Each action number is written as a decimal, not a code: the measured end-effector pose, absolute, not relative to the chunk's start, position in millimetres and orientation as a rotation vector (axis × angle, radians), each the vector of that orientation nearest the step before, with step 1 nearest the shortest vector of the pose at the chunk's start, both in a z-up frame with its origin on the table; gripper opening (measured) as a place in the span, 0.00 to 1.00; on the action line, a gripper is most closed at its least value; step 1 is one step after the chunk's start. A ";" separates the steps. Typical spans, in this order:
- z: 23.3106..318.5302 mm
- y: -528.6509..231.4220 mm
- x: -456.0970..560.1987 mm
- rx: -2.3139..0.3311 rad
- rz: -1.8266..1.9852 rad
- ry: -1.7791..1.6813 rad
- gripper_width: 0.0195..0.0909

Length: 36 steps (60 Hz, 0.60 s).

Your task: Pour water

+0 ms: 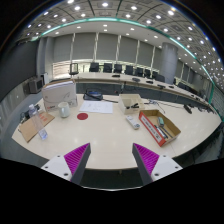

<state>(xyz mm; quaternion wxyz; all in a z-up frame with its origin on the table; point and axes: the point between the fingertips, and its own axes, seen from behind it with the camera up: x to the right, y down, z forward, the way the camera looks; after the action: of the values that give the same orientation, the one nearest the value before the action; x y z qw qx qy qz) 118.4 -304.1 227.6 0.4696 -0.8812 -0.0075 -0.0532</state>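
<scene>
The gripper [112,160] is held wide and empty, high above the table [110,135], likely for an approach. A bottle [133,122] lies well ahead.

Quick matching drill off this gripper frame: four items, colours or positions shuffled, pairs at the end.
Things:
1. round dish
2. tray
3. box
4. tongs

Descriptions:
A. white, near the table's far edge
B. open, nothing between the fingers, purple pads
C. red-rimmed, holding small items
D. red, just ahead of the white box

Pairs: 1-D, 2-C, 3-A, 4-B
</scene>
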 end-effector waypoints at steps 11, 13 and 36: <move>216.8 -294.1 70.6 -2.155 -0.096 -0.086 0.94; 214.2 -291.3 56.7 -2.152 -0.085 -0.102 0.94; 161.4 -264.5 -169.4 -2.090 0.086 -0.240 0.93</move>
<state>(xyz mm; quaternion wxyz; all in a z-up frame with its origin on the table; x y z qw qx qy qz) -169.4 -264.5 161.4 0.4951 -0.8624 -0.0990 0.0354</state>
